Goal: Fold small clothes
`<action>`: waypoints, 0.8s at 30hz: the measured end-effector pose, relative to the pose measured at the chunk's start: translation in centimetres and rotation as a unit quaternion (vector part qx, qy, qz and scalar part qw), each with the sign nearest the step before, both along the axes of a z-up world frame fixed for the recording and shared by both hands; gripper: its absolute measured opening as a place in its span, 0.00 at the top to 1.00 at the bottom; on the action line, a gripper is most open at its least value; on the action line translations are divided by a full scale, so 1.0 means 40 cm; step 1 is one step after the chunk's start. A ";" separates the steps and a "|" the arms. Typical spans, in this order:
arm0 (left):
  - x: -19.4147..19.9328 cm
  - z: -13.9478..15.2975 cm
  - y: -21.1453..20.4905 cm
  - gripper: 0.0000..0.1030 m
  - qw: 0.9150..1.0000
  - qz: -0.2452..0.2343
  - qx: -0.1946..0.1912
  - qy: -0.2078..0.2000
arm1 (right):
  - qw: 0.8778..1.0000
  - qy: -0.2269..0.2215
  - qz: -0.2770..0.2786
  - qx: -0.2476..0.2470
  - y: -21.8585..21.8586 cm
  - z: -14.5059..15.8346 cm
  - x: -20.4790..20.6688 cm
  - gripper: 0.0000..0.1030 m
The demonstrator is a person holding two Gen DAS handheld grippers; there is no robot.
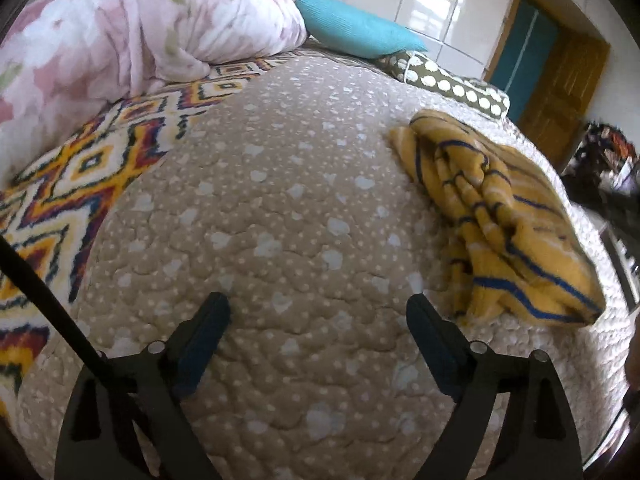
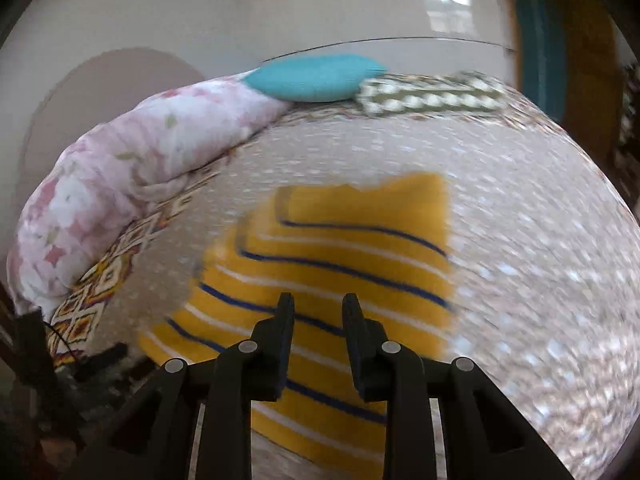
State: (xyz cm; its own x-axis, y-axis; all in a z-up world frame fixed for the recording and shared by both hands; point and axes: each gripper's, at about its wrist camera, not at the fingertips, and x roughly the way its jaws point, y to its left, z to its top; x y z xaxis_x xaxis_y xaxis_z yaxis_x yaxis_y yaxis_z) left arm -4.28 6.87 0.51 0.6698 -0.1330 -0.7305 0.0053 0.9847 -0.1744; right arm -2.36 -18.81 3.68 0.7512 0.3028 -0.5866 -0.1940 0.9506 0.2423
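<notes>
A small yellow garment with blue and white stripes (image 1: 508,220) lies folded and rumpled on the beige dotted quilt (image 1: 280,200), to the right of my left gripper (image 1: 318,308). The left gripper is open and empty, its fingers wide apart over bare quilt. In the right wrist view the same garment (image 2: 340,248) lies flat under and just beyond my right gripper (image 2: 318,304). The right gripper's fingers stand a narrow gap apart with nothing between them. The right wrist view is motion-blurred.
A pink floral duvet (image 1: 132,28) is bunched at the far left of the bed. A teal pillow (image 1: 356,28) and an olive dotted pillow (image 1: 452,80) lie at the head. A patterned blanket (image 1: 92,168) runs along the left. A wooden door (image 1: 560,92) stands at right.
</notes>
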 end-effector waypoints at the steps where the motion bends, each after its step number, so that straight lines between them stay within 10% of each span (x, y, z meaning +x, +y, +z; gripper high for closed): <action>1: -0.003 0.002 -0.007 0.13 1.000 0.000 0.005 0.000 | 1.000 0.006 0.013 0.003 0.019 0.005 0.018 0.74; 9: -0.012 0.000 0.000 0.13 1.000 0.000 -0.013 -0.005 | 0.993 0.099 0.057 0.036 0.173 -0.095 0.193 0.76; 14: -0.013 0.002 -0.004 0.13 1.000 0.000 -0.006 -0.001 | 0.994 0.045 0.078 0.059 0.147 -0.033 0.057 0.74; 24: -0.006 -0.004 -0.012 0.05 1.000 -0.012 -0.006 0.003 | 0.987 0.083 0.084 0.106 0.062 -0.155 -0.167 0.75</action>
State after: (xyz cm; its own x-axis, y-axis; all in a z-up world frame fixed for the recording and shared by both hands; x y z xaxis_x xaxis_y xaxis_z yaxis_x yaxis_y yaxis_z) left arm -4.51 6.40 0.34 0.6626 -0.1581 -0.7321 0.0283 0.9821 -0.1864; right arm -9.04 -16.33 -2.50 0.5787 0.5441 -0.6075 -0.2861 0.8330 0.4735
